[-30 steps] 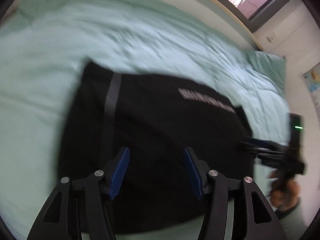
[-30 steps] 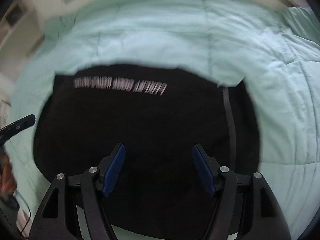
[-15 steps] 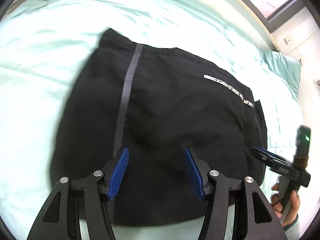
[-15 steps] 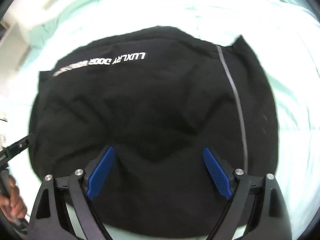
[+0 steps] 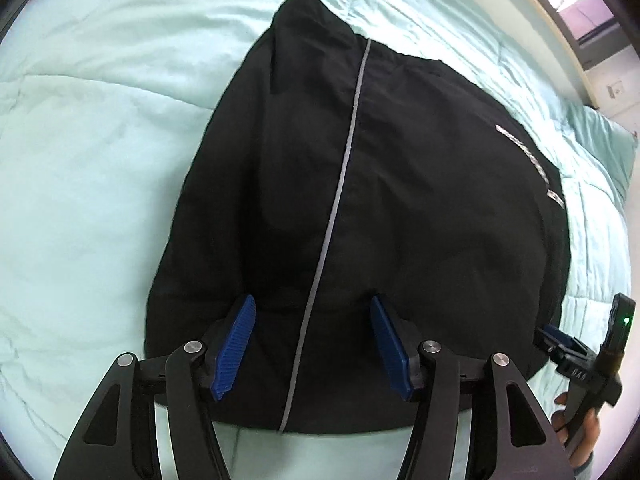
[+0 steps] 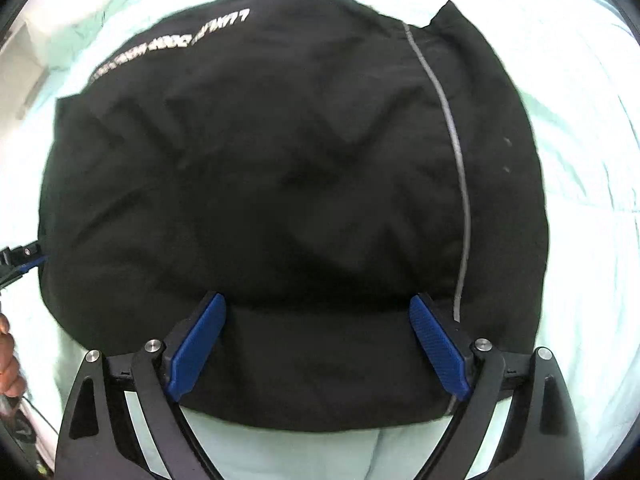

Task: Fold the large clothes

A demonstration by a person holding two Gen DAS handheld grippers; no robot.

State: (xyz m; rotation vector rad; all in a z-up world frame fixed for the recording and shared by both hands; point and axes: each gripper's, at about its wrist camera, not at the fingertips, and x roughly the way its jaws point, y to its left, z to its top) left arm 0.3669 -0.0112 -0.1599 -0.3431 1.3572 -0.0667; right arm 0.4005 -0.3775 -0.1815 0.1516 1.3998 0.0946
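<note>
Left wrist view: left tongs [image 5: 312,344] spread wide, both blue pads [image 5: 234,346] low over the near part of the black garment [image 5: 400,208], nothing pinched between them.
Right wrist view: right tongs [image 6: 318,350] spread wider, pads [image 6: 438,356] over the garment's near fold; whether they touch the cloth I cannot tell.
Garment position: lying folded on the mint-green bed quilt [image 5: 88,168], its near edge just ahead of both tongs, with a band of quilt showing below that edge.
Garment shape: a broad dark mound, rounded by the fisheye, narrowing to a peak at the far end in the left view.
Grey stripe [image 5: 340,184]: 1 thin line running from far edge to near edge; it passes between the left tongs' pads, and lies just beside the right-hand pad in the right view [image 6: 460,168].
White lettering [image 6: 180,38]: 1 line of print near the far edge in the right view (upside down and blurred, not readable); it sits at the garment's right side in the left view [image 5: 532,164].
Other tool in sight: the right tongs appear at the lower right edge of the left view [image 5: 560,344], at the garment's side, with a green light on the handle.
Window [image 5: 588,4]: upper right corner of the left view.
</note>
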